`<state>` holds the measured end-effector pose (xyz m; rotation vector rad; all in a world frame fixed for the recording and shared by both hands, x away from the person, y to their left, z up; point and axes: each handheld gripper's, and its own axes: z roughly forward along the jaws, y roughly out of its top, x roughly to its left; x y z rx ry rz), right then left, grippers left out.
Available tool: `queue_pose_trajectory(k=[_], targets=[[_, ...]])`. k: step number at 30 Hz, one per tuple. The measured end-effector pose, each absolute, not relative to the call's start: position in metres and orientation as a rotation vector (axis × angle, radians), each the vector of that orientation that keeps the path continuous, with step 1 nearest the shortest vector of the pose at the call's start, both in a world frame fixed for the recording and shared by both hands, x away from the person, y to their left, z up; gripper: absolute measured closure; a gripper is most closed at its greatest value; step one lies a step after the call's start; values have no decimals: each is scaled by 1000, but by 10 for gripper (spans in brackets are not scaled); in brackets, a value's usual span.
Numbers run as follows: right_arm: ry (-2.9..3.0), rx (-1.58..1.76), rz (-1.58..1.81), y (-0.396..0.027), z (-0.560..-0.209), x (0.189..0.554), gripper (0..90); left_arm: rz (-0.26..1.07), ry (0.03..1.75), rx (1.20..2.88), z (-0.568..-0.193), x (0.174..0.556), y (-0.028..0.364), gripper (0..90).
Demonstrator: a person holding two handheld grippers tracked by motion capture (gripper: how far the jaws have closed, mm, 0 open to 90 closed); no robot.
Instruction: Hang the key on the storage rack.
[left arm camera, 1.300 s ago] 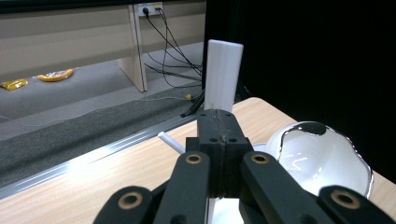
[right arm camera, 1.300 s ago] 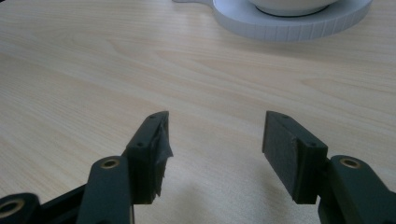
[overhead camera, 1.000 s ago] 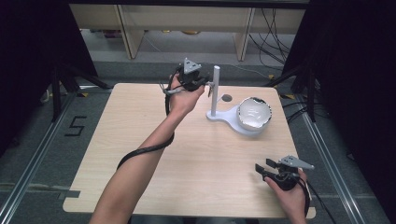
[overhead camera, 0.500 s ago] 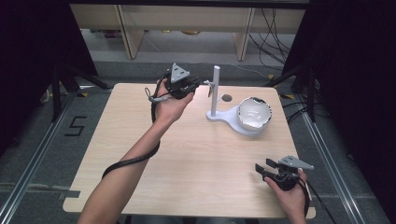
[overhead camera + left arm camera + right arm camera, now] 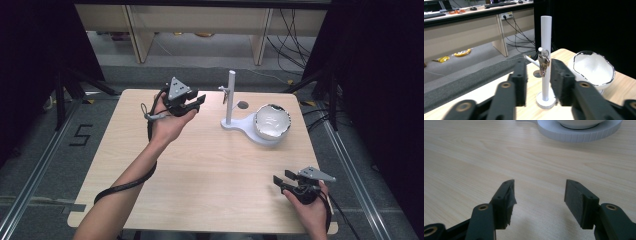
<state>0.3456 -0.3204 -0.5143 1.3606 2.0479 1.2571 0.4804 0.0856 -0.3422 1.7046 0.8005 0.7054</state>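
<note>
**A:** Your left tongs (image 5: 197,101) are partly open. The jaws have just been opening, and there is nothing between them. Your right tongs (image 5: 281,181) are open too, and empty. They sit low over the table (image 5: 200,165), close to you.

**B:** So where are the keys?

**A:** The keys (image 5: 543,65) are straight ahead of your left tongs. In the left gripper view you see them right through the gap between the two jaws. They hang on a small peg (image 5: 531,60) that sticks out of the white pole (image 5: 546,50). They are near the jaw tips but not touching them.

**B:** Which way do they hang?

**A:** Straight down, a long thin bunch next to the pole. The bowl (image 5: 594,68) is on the other side of the pole.

**B:** Which hand should go for them?

**A:** Your left one, I think. It is much nearer. Your right tongs are well apart from the pole. To take the keys, I would push straight forward.
</note>
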Motion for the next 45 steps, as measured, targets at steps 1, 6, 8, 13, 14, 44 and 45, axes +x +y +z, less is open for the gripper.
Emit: queue_pose_trajectory(k=[1,6,8,13,14,44,45], targets=[[2048,1359,1258,-320,-514,346,425,709,799,1707,-343,479,87,605],[2029,1408,1285,-317,-514,344,425,718,794,1710,-348,467,99,545],[2035,1414,1282,-317,-514,343,426,703,810,1705,-349,461,102,524],[2044,1359,1265,-320,-514,346,425,713,786,1699,-351,453,111,471],[2043,1359,1270,-320,-515,346,425,714,790,1694,-353,448,116,457],[2022,1406,1271,-317,-515,344,425,777,906,1662,-458,374,197,376],[2022,1406,1271,-317,-515,344,425,776,914,1663,-463,372,201,376]])
